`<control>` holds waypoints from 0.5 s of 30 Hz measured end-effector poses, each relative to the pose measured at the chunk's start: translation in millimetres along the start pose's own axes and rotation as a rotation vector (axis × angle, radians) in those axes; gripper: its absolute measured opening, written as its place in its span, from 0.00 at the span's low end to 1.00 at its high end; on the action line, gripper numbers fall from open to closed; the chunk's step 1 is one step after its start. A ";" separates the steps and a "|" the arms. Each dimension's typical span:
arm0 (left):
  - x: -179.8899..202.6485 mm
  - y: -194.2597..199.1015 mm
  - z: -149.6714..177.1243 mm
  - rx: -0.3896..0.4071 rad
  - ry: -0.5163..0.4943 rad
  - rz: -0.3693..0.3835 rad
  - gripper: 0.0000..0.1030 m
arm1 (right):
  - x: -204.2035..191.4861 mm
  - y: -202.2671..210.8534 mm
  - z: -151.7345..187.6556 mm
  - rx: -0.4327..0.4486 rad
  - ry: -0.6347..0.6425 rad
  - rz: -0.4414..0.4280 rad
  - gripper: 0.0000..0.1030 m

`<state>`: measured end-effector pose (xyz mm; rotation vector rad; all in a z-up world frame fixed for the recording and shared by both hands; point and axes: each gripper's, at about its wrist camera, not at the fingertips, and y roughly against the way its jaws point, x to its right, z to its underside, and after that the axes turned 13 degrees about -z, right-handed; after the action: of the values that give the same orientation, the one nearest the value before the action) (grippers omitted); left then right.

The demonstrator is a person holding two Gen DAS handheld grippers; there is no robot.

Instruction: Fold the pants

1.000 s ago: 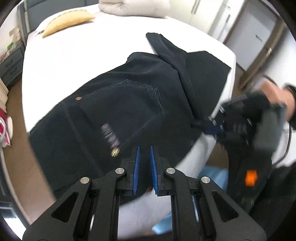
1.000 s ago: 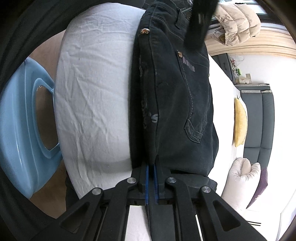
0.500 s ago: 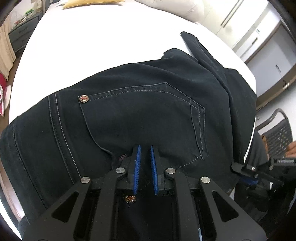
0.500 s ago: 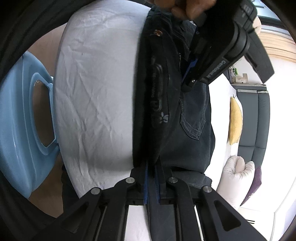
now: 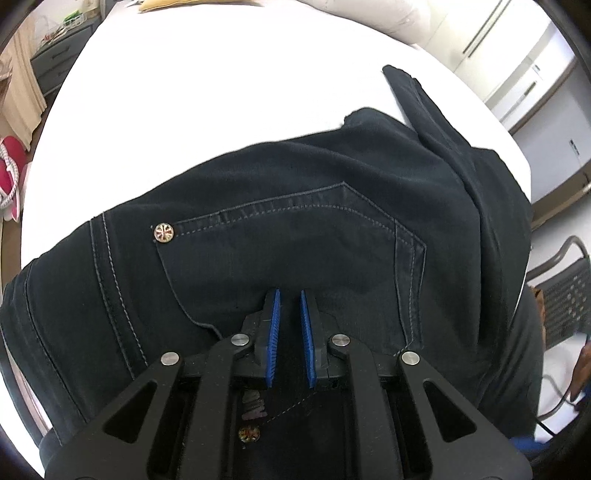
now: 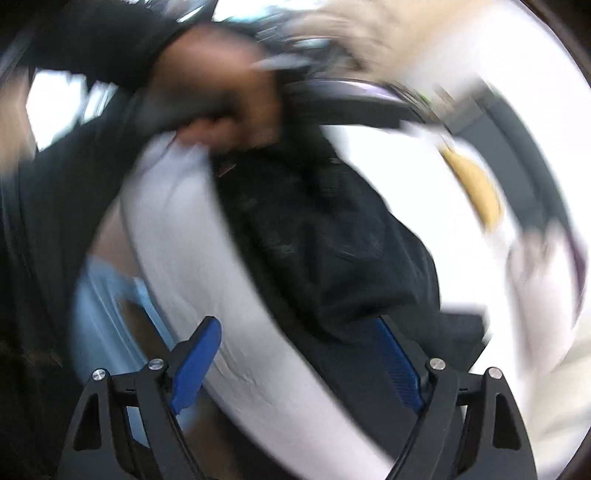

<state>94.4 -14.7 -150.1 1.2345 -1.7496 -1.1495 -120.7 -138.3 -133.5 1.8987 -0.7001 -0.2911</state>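
The dark navy pants (image 5: 295, 236) lie on the white bed (image 5: 207, 110), back pocket up, legs folded over toward the far right. My left gripper (image 5: 290, 295) sits low over the waistband by the pocket. Its blue pads (image 5: 274, 332) stand a narrow gap apart with dark cloth behind them; I cannot tell whether they pinch any. In the blurred right wrist view my right gripper (image 6: 295, 332) is wide open and empty, its blue pads (image 6: 195, 358) spread over the bed edge (image 6: 229, 314) and the end of the pants (image 6: 332, 240). The person's other hand (image 6: 221, 99) is over the pants' far end.
A yellow cushion (image 5: 166, 4) and a pale pillow (image 5: 388, 22) lie at the far end of the bed. A grey nightstand (image 5: 55, 62) stands at the left, white wardrobes (image 5: 517, 70) at the right, a mesh chair (image 5: 565, 291) beside the bed. A blue plastic tub (image 6: 103, 314) sits on the floor.
My right gripper has let go of the pants and opened wide, swinging fast. My left gripper has come down close over the back pocket and stayed nearly shut.
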 end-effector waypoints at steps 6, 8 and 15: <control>9.3 32.0 -4.6 0.087 0.044 0.029 0.11 | 170.5 43.2 46.1 0.322 -0.701 -0.163 0.73; 13.1 20.0 -5.9 0.046 0.046 0.041 0.11 | 225.6 47.5 68.5 0.456 -0.895 -0.220 0.70; 0.1 -12.4 -9.4 -0.056 0.106 0.115 0.11 | 378.7 -4.7 130.5 0.665 -1.388 -0.362 0.56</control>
<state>106.9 -19.2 -158.1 1.1260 -1.6755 -1.0414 118.8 -459.0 -150.9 2.2566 -1.4439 -1.9023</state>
